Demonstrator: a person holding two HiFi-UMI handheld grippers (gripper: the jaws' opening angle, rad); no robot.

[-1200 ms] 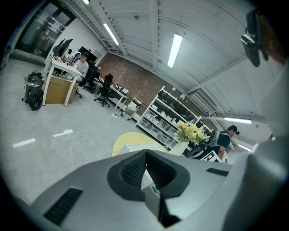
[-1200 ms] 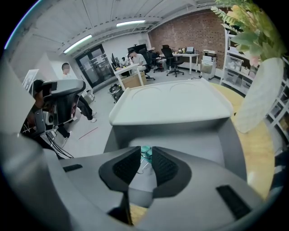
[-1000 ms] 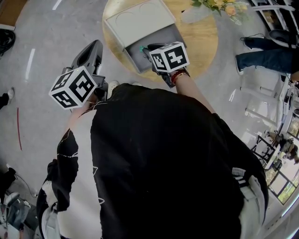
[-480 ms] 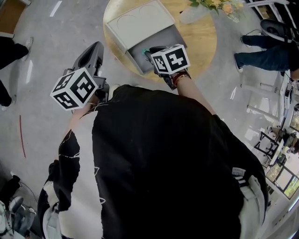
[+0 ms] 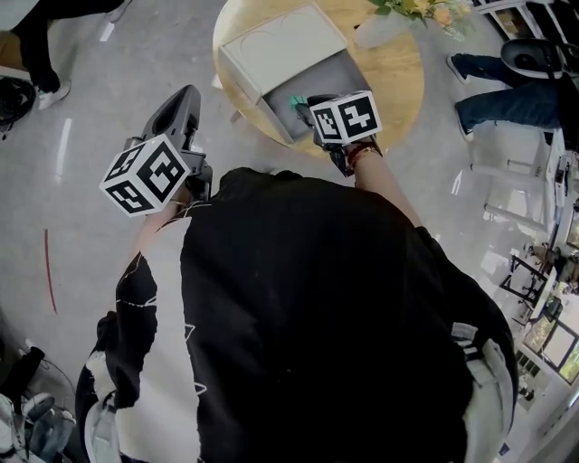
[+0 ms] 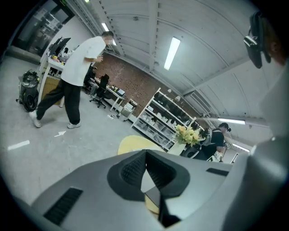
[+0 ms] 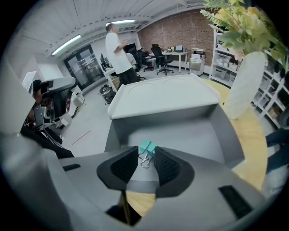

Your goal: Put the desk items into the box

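A grey box stands open on a round wooden table, its pale lid folded back. My right gripper points steeply down into the box. In the right gripper view a teal binder clip sits between the pads of the right gripper over the box floor. The jaws have just been opening, and small gaps show beside the clip's wire handles. My left gripper hangs over the floor left of the table. Its fingertips meet with nothing between them in the left gripper view.
A white vase of flowers stands on the table's far right, close to the box. A seated person's legs are to the right of the table. Another person walks on the floor at the far left. Shelving lines the right side.
The table, box and right gripper sit slightly further right in the head view. A person has walked across the upper left corner. The left gripper has barely shifted.
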